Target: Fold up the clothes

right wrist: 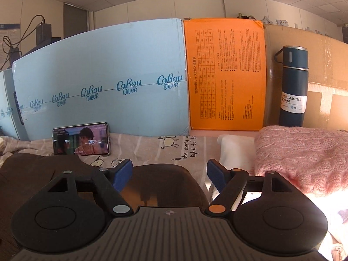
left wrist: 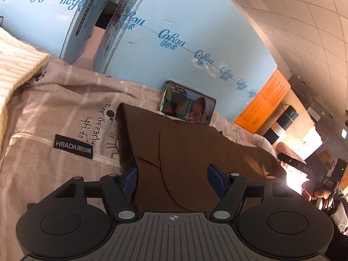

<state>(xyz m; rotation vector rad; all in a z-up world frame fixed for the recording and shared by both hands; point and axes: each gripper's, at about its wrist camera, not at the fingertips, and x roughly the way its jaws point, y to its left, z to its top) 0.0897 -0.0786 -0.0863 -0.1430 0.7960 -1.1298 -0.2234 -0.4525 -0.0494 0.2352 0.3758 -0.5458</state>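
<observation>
Jaws apart (both) over brown garment [left wrist: 195,152]

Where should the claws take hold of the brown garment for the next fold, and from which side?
Probably at its two near corners. The brown garment lies flat on the printed sheet, its far edge close to the phone. Both the left claw and right claw are open over the near edge, so come from the near side, pinching the edge low.

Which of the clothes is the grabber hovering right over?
The brown garment. It lies spread right under both open grippers, while the pink knitted sweater sits off to the right and the cream knit far to the left.
</observation>
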